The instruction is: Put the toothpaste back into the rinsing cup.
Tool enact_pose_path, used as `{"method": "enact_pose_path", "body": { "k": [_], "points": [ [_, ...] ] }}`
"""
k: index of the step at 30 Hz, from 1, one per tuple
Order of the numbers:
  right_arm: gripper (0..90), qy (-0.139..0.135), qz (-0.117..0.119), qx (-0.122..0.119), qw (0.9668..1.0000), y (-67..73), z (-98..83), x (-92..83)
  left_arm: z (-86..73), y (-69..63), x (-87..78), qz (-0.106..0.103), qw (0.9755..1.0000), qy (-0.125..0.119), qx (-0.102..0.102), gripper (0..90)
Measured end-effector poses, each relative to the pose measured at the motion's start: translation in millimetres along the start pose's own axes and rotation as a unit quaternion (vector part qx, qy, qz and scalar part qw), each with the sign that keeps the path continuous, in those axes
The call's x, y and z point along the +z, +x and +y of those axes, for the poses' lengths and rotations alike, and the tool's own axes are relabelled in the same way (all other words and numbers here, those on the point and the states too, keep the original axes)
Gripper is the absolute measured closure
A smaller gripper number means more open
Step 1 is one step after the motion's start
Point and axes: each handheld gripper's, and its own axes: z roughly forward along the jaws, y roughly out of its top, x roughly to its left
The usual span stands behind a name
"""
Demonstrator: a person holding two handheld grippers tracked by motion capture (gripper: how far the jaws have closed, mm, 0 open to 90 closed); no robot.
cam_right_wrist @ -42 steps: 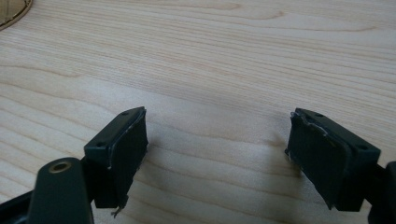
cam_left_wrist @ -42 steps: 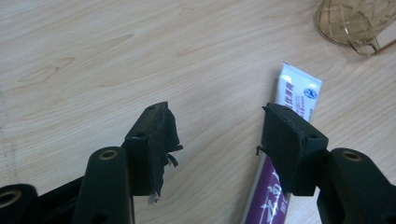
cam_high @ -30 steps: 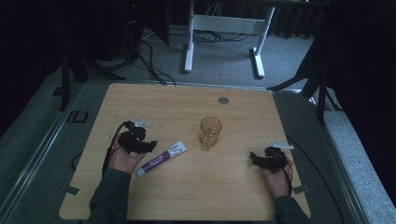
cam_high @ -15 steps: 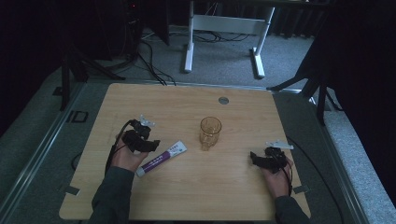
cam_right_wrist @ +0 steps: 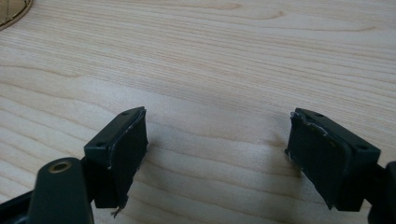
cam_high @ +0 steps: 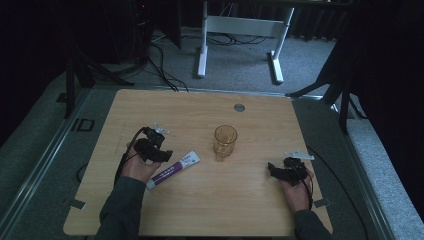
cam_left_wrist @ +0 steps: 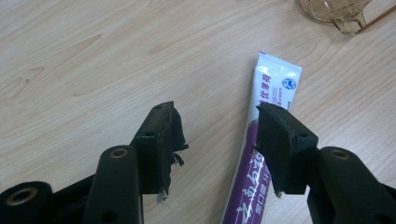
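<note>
Tube: lies flat on bench, diagonal, just left of glass.
Left tongs: over tube, apart, just been closing; one pad above tube, bare wood between — likely lining up a grasp.
Right tongs: apart, empty, parked near right edge.
Room: open wood around tube; glass near its white end.

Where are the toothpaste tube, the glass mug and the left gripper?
toothpaste tube (cam_high: 173, 170): high view, middle of its body.
glass mug (cam_high: 225, 140): high view, its side wall.
left gripper (cam_left_wrist: 217, 140): left gripper view, midway between its fingertips.
</note>
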Motion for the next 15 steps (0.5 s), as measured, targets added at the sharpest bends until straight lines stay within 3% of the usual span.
{"method": "enact_pose_path", "body": {
  "k": [15],
  "points": [
    [19.8, 0.0, 0.0, 0.0, 1.0, 0.0, 0.0, 0.0, 4.4, -7.6, 7.0, 0.001, 0.9995, 0.026, 0.018, 51.4]
  ]
}}
